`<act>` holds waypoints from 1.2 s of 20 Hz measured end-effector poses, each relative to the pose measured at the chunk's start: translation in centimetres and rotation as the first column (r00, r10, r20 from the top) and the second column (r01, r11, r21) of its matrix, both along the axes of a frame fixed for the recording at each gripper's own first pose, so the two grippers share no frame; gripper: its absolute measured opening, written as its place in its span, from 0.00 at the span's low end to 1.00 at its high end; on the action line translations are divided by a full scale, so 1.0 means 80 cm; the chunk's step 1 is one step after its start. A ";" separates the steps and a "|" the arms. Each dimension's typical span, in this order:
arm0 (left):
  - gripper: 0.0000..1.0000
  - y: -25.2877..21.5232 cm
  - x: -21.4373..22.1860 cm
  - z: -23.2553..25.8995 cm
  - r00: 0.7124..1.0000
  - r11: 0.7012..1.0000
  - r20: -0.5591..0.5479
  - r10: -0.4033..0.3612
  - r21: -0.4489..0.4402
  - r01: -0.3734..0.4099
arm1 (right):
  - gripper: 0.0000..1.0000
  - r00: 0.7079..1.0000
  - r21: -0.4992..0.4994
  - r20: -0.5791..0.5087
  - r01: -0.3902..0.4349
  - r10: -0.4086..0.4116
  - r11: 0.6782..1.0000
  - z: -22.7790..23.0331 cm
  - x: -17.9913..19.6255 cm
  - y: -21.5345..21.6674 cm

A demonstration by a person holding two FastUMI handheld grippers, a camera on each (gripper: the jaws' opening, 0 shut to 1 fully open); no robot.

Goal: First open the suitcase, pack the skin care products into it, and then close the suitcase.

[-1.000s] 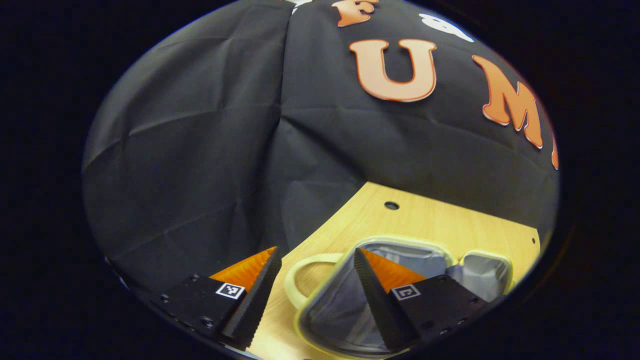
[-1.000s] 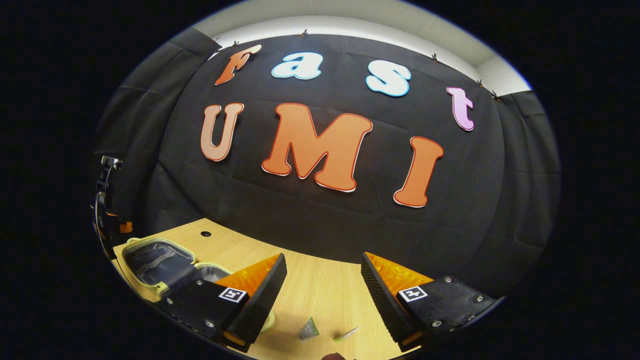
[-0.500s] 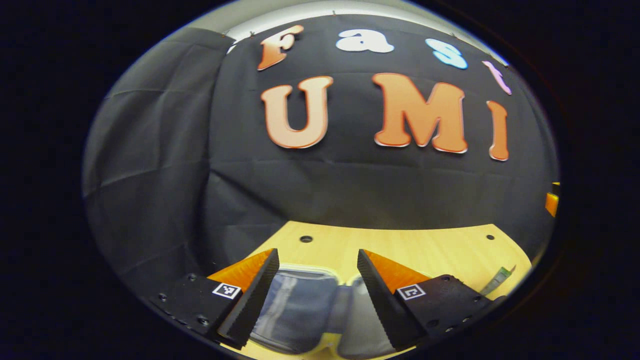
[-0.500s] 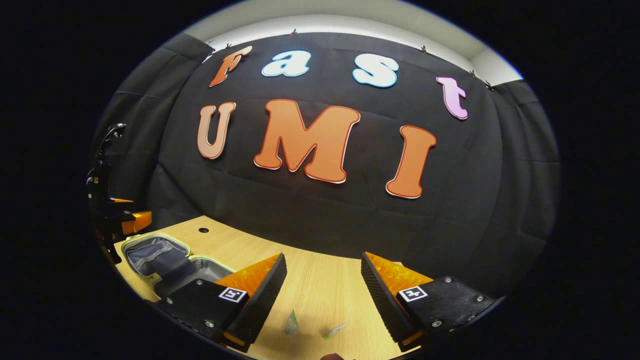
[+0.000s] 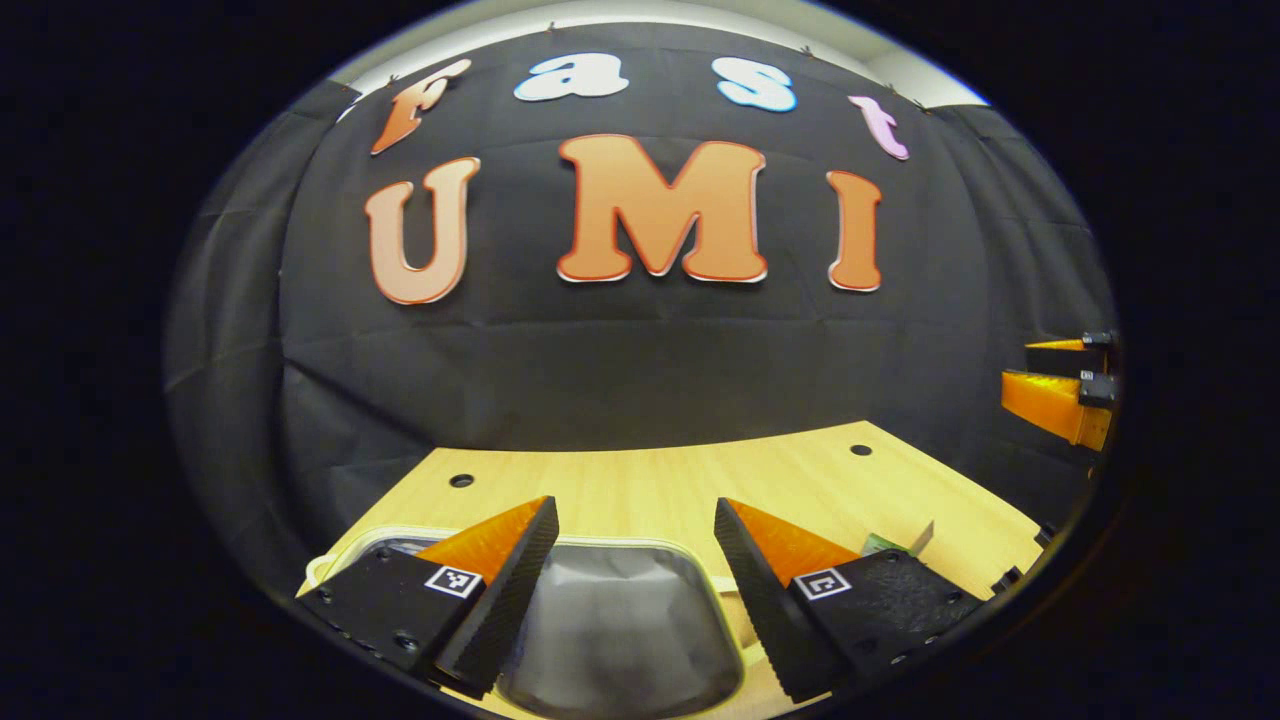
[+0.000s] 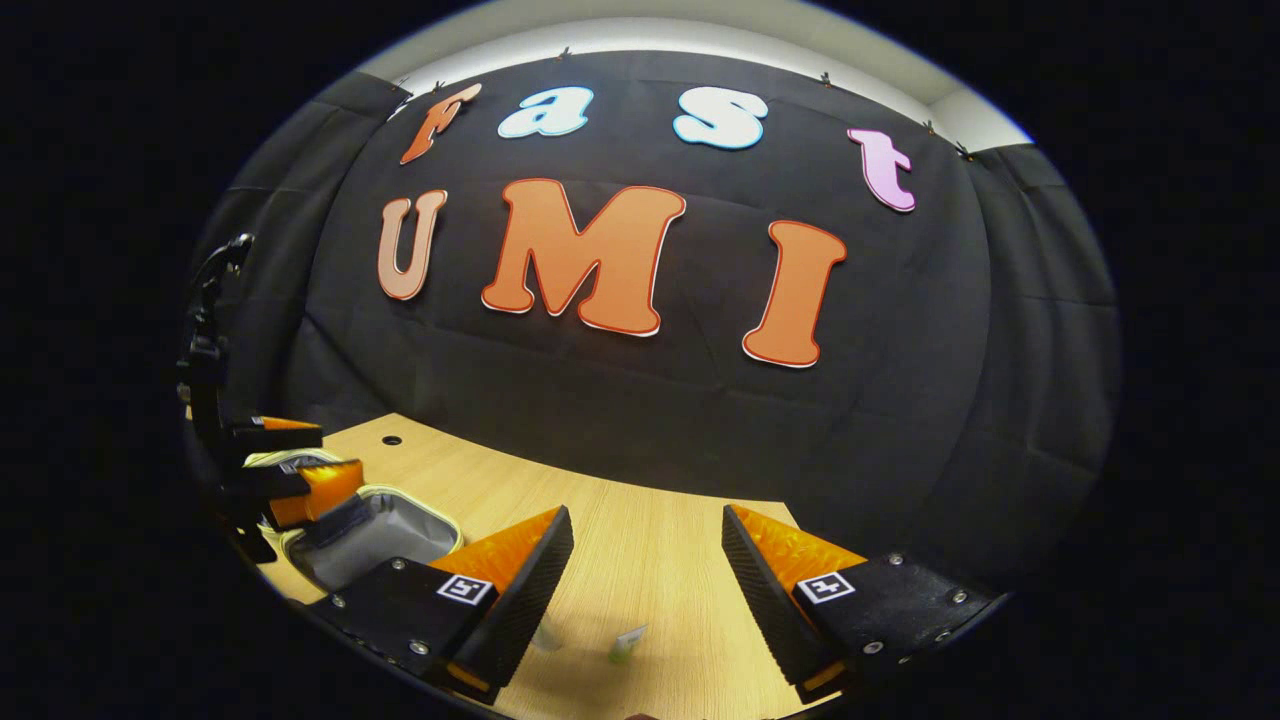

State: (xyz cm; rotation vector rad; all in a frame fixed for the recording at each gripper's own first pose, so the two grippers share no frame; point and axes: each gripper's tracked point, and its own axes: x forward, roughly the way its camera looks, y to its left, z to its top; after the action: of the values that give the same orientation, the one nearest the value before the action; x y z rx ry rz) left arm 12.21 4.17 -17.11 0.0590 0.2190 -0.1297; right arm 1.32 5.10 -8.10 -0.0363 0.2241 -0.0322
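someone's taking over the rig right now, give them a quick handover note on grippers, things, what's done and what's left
Left gripper: open, empty, above the open suitcase.
Right gripper: open, empty, above the table, just over a small green skin care tube.
Suitcase lies open at the table's left, grey lining showing.
Done: suitcase opened.
Left: pack the skin care products, then close the suitcase.

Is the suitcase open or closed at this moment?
Open. The suitcase shows its grey lining inside the pale rim, and in the right gripper view its halves lie spread on the table.
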 end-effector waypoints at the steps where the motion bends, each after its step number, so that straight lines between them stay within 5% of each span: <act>1: 0.97 -0.020 -0.004 -0.011 1.000 1.000 -0.013 -0.028 0.008 0.028 | 0.95 1.000 0.003 0.000 0.000 0.000 1.000 0.001 -0.003 -0.005; 12: 0.97 -0.185 -0.034 -0.117 0.958 0.963 -0.138 -0.252 0.064 0.263 | 0.95 0.999 -0.029 -0.045 0.004 -0.005 1.000 -0.017 -0.026 -0.065; 16: 0.97 -0.219 -0.026 -0.171 0.924 0.920 -0.200 -0.326 0.159 0.359 | 0.95 0.999 -0.054 -0.047 -0.008 0.005 0.999 -0.018 -0.025 -0.080; 20: 0.98 -0.235 -0.011 -0.227 0.914 0.918 -0.266 -0.306 0.172 0.357 | 0.95 0.998 -0.079 -0.060 -0.012 0.007 0.997 -0.026 -0.028 -0.097; 24: 0.87 -0.248 0.003 -0.260 0.907 0.929 -0.311 -0.285 0.144 0.341 | 0.95 0.996 -0.086 -0.084 -0.019 0.012 0.996 -0.040 -0.024 -0.107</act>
State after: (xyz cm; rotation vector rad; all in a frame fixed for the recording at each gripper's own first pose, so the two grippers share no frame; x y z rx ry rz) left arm 12.45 -15.67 -37.89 0.2737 0.5116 -0.4415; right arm -0.56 -3.46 -11.30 -0.1260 0.3062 -0.0247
